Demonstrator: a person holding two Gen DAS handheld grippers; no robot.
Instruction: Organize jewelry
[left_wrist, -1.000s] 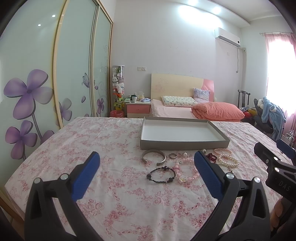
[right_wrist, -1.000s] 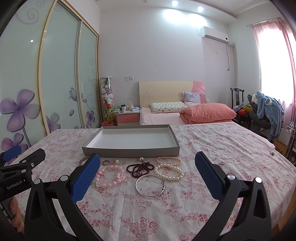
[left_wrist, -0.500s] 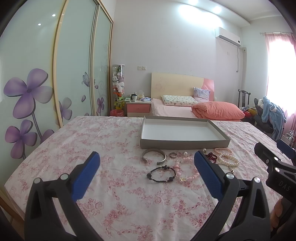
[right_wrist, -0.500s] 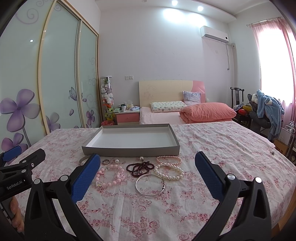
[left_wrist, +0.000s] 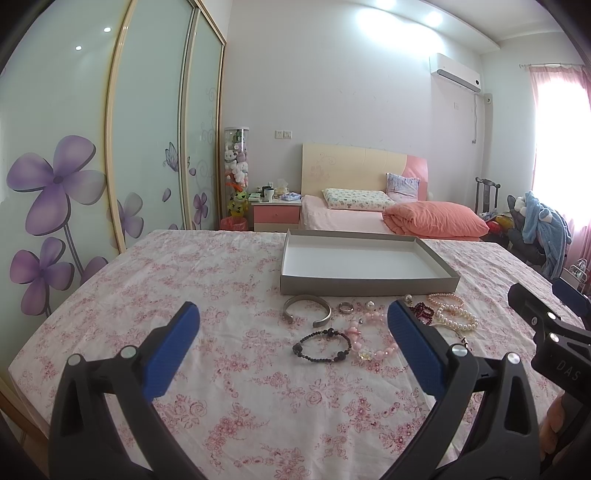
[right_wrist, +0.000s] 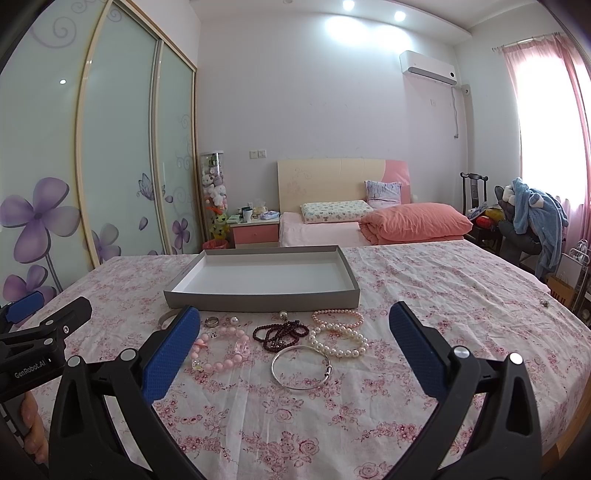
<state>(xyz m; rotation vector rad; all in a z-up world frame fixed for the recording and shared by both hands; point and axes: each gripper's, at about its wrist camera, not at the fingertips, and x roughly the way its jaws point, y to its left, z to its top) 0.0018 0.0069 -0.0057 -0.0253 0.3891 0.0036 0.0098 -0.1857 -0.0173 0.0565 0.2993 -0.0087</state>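
A shallow grey tray (left_wrist: 369, 286) (right_wrist: 258, 298) with a white inside stands empty on the floral tablecloth. In front of it lie a silver cuff (left_wrist: 306, 308), a ring (left_wrist: 346, 307), a black bead bracelet (left_wrist: 321, 346), a pink bead bracelet (right_wrist: 221, 349), dark red beads (right_wrist: 280, 334), pearl strands (right_wrist: 341, 334) and a thin silver bangle (right_wrist: 301, 367). My left gripper (left_wrist: 291, 343) is open and empty above the cloth, short of the black bracelet. My right gripper (right_wrist: 293, 345) is open and empty, short of the bangle.
The table's left edge (left_wrist: 26, 354) and right edge (right_wrist: 576, 317) are close. A small object (right_wrist: 543, 303) lies near the right edge. Behind the table are a bed (right_wrist: 369, 221), a nightstand (right_wrist: 255, 230), a wardrobe (right_wrist: 110, 147) and a chair with clothes (right_wrist: 532, 221).
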